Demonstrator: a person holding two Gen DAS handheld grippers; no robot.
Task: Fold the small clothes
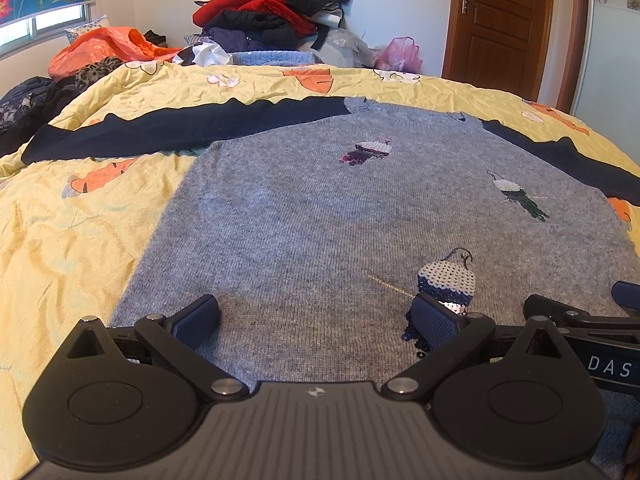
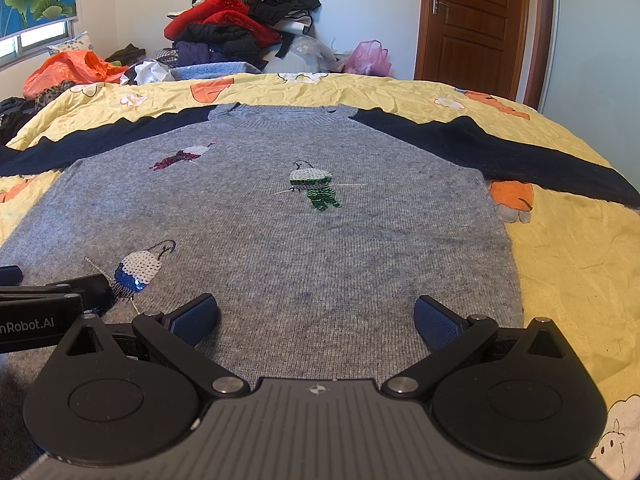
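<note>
— grey knit sweater with navy sleeves, sequin birds, flat ahead of both jaws?
— yes, on the yellow quilt. left gripper and right gripper wide open, empty. clothes pile beyond.

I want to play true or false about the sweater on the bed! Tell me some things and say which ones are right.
1. The grey sweater lies flat on the yellow quilt. True.
2. Its sleeves are red. False: they are dark navy.
3. The left tool is squeezing the hem. False: its jaws are wide open, holding nothing.
4. One sequin bird has a green body. True.
5. The right tool is open. True.
6. The wooden door stands wide open. False: it is shut.
</note>
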